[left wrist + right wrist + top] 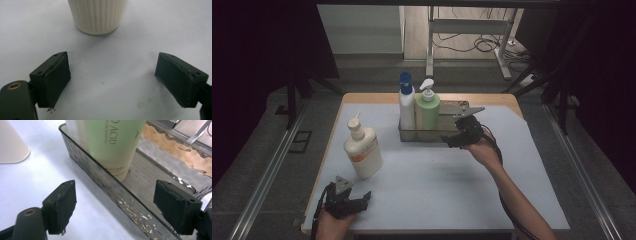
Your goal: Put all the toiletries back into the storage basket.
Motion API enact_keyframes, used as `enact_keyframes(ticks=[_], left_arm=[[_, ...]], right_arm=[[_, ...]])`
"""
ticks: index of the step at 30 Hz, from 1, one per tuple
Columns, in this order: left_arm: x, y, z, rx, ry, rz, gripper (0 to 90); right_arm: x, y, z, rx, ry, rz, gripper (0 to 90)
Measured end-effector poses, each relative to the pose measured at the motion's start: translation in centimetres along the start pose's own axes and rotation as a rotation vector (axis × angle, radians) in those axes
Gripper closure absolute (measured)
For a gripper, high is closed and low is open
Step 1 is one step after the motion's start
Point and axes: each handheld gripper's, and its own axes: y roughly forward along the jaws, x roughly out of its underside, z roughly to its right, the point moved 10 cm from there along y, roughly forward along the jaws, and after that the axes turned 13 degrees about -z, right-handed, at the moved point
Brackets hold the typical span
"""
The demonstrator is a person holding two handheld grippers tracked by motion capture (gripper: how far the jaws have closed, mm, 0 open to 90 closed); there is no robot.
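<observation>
A green pump bottle (427,112) (112,142) and a white bottle with a blue cap (406,102) stand at the left end of a shiny rectangular tray (424,136) (100,180) at the table's back middle. My right gripper (456,139) (115,207) is open at the tray's near wall, one jaw outside it and one over the bare tray floor, touching nothing. A cream pump bottle (362,150) (97,15) stands upright on the left. Just short of it, my left gripper (358,201) (112,80) rests open and empty near the front edge.
A white mat (437,185) covers the wooden table. The right half of the tray holds nothing. Metal rails (267,170) run along the floor on both sides, and a desk frame (472,30) with cables stands behind the table.
</observation>
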Motion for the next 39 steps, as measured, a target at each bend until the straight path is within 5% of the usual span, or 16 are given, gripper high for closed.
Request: enact_keyframes(ticks=[22, 39], left_arm=[[0.0, 0.0, 0.0, 0.001, -0.001, 0.005, 12.3], [0.0, 0.0, 0.0, 0.0, 0.0, 0.005, 12.2]], right_arm=[[3.3, -1.7, -1.3, -0.02, -0.078, -0.014, 2.6], [7.4, -2.4, -2.2, -0.053, -0.05, -0.047, 0.0]])
